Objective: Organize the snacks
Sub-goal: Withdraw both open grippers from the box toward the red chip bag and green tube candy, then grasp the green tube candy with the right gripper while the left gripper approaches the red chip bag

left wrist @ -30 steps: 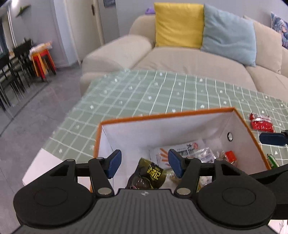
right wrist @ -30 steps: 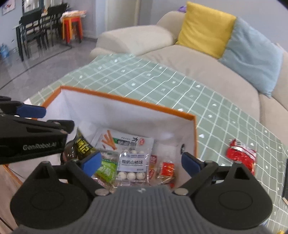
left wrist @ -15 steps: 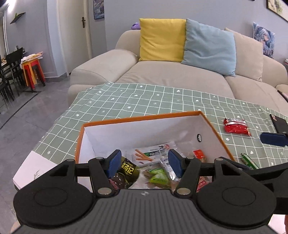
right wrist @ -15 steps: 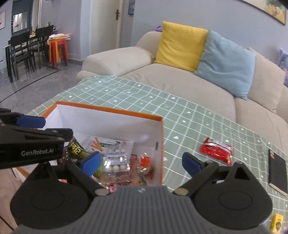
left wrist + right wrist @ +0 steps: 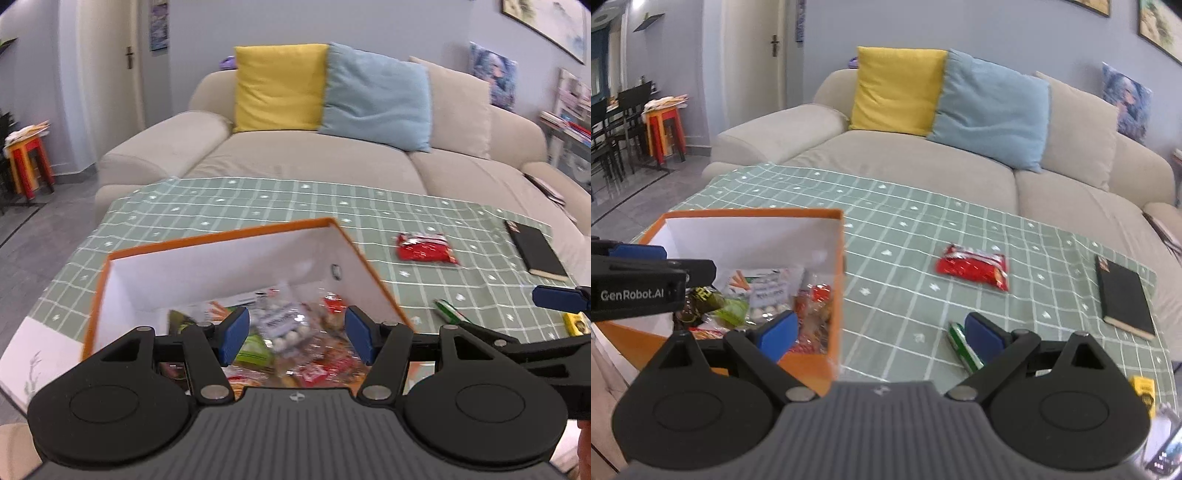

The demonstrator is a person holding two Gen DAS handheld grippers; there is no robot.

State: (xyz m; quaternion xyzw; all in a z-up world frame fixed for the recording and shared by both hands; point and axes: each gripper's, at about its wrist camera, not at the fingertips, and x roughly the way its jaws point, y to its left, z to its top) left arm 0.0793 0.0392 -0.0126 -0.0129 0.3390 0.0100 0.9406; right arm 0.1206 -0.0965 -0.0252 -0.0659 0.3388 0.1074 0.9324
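Two grippers (image 5: 293, 334) (image 5: 881, 334) agape and empty, risking a knock against the box (image 5: 836, 280) wall while reaching for the red packet (image 5: 973, 266) mid-table.

Each black plastic two-finger gripper (image 5: 293, 338) has blue rectangular pads (image 5: 233, 334), round silver screws and a ribbed grey body. The left one (image 5: 639, 275) carries white "GenRobot.AI" lettering.

Both wrist cams angled down across table toward sofa (image 5: 295, 162); left over orange box (image 5: 221, 236), right offset rightward. Shared: box, red packet (image 5: 973, 266).
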